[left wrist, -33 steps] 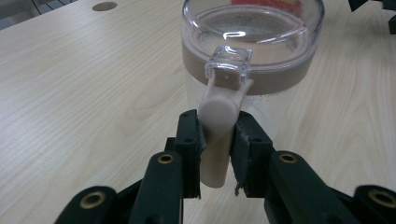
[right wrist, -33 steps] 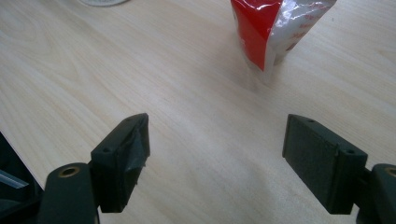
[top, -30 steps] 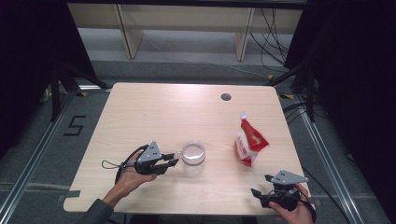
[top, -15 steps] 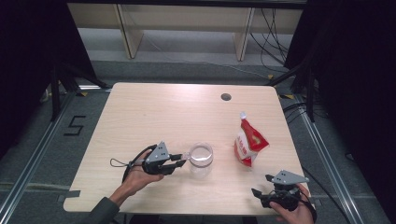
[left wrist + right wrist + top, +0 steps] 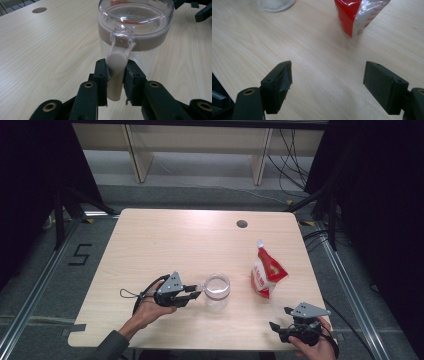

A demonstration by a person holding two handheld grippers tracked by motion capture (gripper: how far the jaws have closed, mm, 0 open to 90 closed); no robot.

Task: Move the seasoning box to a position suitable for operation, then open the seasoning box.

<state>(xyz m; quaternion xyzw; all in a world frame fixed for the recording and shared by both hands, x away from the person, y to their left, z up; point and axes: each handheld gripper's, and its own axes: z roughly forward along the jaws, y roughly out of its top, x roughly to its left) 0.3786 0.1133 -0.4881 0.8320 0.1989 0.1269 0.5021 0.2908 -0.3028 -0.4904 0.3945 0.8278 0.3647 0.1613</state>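
1. High view: the left tool (image 5: 197,292) lies low over the wooden table (image 5: 165,240), near its front edge and left of centre, held in the person's left hand (image 5: 147,310).
2. Its tips reach the side of a clear jar (image 5: 217,291) that stands upright on the table just to its right.
3. Left gripper view: the left tool (image 5: 116,75) is clenched on the jar's beige handle (image 5: 116,67), one black pad pressing on each side of it.
4. The handle hangs from a clear hinge block (image 5: 122,36) at the jar's rim, above a beige band around the neck; the jar (image 5: 140,25) has a clear lid on top.
5. High view: a red and white pouch (image 5: 267,272) stands to the right of the jar, apart from it.
6. The right tool (image 5: 280,319) sits at the table's front right corner in the right hand (image 5: 312,347), well apart from the jar and pouch.
7. Right gripper view: the right tool (image 5: 328,82) is released, its jaws spread wide with bare table between them; the pouch (image 5: 358,15) stands ahead, the jar's base (image 5: 274,5) at the top edge.
8. A dark round hole (image 5: 242,224) marks the table's far side.
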